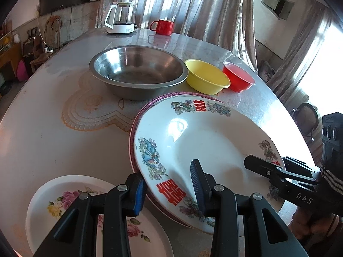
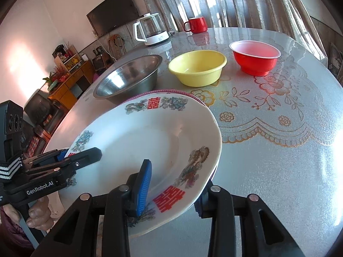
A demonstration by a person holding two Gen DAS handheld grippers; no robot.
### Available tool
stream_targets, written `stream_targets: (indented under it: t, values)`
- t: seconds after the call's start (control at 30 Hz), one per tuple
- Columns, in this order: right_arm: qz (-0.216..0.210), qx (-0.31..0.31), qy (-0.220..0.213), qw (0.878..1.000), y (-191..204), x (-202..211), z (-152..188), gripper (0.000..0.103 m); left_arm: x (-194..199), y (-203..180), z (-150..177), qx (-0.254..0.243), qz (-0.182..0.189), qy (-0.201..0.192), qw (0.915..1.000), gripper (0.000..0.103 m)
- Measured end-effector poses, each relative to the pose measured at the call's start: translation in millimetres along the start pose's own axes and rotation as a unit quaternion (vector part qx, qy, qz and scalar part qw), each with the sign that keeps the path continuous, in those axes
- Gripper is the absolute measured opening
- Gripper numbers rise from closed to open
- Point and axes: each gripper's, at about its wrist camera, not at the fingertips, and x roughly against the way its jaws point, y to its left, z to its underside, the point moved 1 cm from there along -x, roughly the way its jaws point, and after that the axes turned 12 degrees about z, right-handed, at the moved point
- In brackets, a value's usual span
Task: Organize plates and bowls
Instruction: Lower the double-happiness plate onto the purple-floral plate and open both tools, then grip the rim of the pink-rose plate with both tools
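The dragon-pattern plate is clamped at opposite rims by the left gripper and right gripper, above a pink-rimmed plate.

Pink-rimmed plate mostly hidden under dragon plate; only a rim sliver shows past it, left of left gripper. Can't tell if the two plates touch all round. Floral plate cut off by frame bottom, partly behind left gripper's arms. Right gripper: right-side finger hidden under dragon plate's rim, so grip on pink-rimmed plate unclear. Steel basin near edge blocked by the plates. Shelf items far left too small to ID.
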Motion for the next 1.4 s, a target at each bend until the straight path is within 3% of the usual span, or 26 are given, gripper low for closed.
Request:
stream_targets:
  t: [0.4,0.5,0.67,0.73,0.97,1.4]
  values:
    - [0.022,0.024,0.0,0.999,-4,19,1,0.039,10,-1,5,0.003,0.002,-0.007,1.0,0.04]
    - [0.053,0.041,0.009,0.998,-3,21,7,0.039,12,0,5,0.008,0.007,-0.008,0.9999,0.04]
    - [0.064,0.055,-0.004,0.996,-3,26,13,0.039,14,-2,6,0.008,0.001,-0.012,0.9999,0.041]
    - [0.078,0.065,-0.006,0.995,0,24,13,0.038,16,-3,6,0.004,-0.012,-0.017,0.9998,0.047]
    - [0.088,0.087,-0.015,0.992,11,24,10,0.035,26,-3,4,-0.003,-0.023,-0.036,0.9991,0.051]
    - [0.09,0.069,-0.006,0.993,7,24,9,0.035,18,-6,13,-0.01,-0.003,-0.019,0.9998,0.058]
